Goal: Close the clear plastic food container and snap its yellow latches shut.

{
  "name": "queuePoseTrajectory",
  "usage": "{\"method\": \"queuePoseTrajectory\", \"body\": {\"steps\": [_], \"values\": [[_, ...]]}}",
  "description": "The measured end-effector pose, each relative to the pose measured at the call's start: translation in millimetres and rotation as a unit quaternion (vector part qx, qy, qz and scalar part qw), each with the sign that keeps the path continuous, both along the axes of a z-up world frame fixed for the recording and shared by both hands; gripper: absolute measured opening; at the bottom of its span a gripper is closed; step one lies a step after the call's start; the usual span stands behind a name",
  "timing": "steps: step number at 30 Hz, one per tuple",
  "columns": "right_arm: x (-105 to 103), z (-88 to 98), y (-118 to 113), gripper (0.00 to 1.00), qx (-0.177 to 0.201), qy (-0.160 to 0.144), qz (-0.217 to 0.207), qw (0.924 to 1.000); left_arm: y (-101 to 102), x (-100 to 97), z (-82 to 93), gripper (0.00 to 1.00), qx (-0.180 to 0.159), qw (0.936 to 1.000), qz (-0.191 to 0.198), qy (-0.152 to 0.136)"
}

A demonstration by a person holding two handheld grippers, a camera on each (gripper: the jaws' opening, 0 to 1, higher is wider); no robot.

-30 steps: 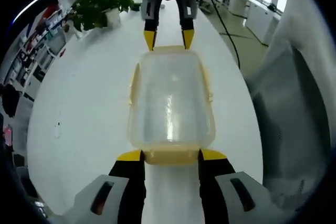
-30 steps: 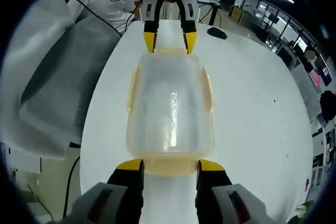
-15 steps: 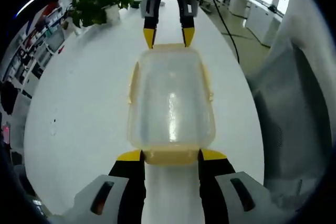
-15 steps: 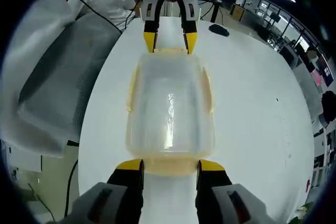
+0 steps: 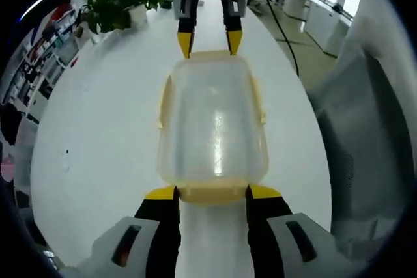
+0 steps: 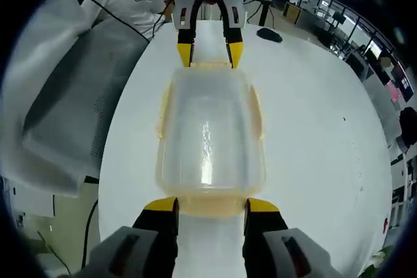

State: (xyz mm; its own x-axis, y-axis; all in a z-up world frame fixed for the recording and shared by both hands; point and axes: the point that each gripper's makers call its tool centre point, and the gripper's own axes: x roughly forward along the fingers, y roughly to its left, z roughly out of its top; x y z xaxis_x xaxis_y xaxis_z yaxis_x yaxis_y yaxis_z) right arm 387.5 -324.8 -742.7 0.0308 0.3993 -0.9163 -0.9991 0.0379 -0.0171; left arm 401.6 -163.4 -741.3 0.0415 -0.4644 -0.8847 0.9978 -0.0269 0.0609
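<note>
1. Bracketing the container (image 5: pixel 212 122) from its two short ends, I have my left gripper (image 5: pixel 212 192) at one yellow end latch (image 5: pixel 212 193) and my right gripper (image 6: pixel 203 205) at the opposite latch (image 6: pixel 207 206); each gripper shows at the far end of the other's view.
2. The container sits lid-down-and-on in the middle of the white tabletop (image 5: pixel 98 135), with a potted plant (image 5: pixel 117 8) far off at the tabletop's edge and a seated person (image 6: pixel 140 4) beyond the other end.
3. Both grippers are spread, jaws standing either side of their latch rather than pinching it; whether the tips touch the plastic I cannot tell.
4. Against the views a second ago, little has changed: the far gripper sits slightly higher in each view and the container reads a touch longer, so my hands have eased only slightly.
5. I judge the lid is seated and the end latches are the step in hand; whether they are snapped home is not clear.
</note>
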Motion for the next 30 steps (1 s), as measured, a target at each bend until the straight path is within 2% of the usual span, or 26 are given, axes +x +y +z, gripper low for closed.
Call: {"method": "queuePoseTrajectory", "body": {"steps": [8,11,15,17,19,21,26,28,30], "values": [[1.4,-3.8,-1.5,0.38,-0.006,-0.006,0.000,1.0000,-0.9,1.6,0.1,0.38,-0.003,1.0000,0.003,0.001],[1.5,-4.9,-2.7,0.38,-0.017,-0.015,0.016,0.9996,-1.8,0.7,0.6,0.38,-0.006,1.0000,0.001,0.003],[-0.9,-7.8,-2.7,0.40,-0.019,-0.011,0.014,0.9997,0.7,-1.8,3.0,0.38,-0.016,0.9998,-0.004,0.010],[-3.6,-10.0,-4.3,0.42,-0.022,-0.006,0.009,0.9997,2.0,-5.4,4.8,0.44,-0.023,0.9995,-0.012,0.015],[-5.3,-11.1,-6.2,0.42,-0.025,-0.004,0.010,0.9996,7.7,-3.9,3.0,0.48,-0.011,0.9998,-0.015,0.009],[-7.6,-10.9,-8.0,0.41,-0.026,0.000,0.008,0.9996,12.0,-3.4,4.1,0.45,-0.010,0.9998,-0.012,0.010],[-9.6,-8.8,-10.0,0.43,-0.028,0.000,0.009,0.9996,15.2,-1.9,7.8,0.46,-0.020,0.9995,0.013,0.019],[-11.3,-4.8,-9.8,0.44,-0.022,0.001,0.006,0.9997,12.4,-8.4,9.8,0.49,-0.032,0.9984,0.024,0.041],[-11.7,-1.8,-10.5,0.43,-0.018,0.004,-0.003,0.9998,12.9,-7.3,10.1,0.50,-0.031,0.9985,0.028,0.036]]}}
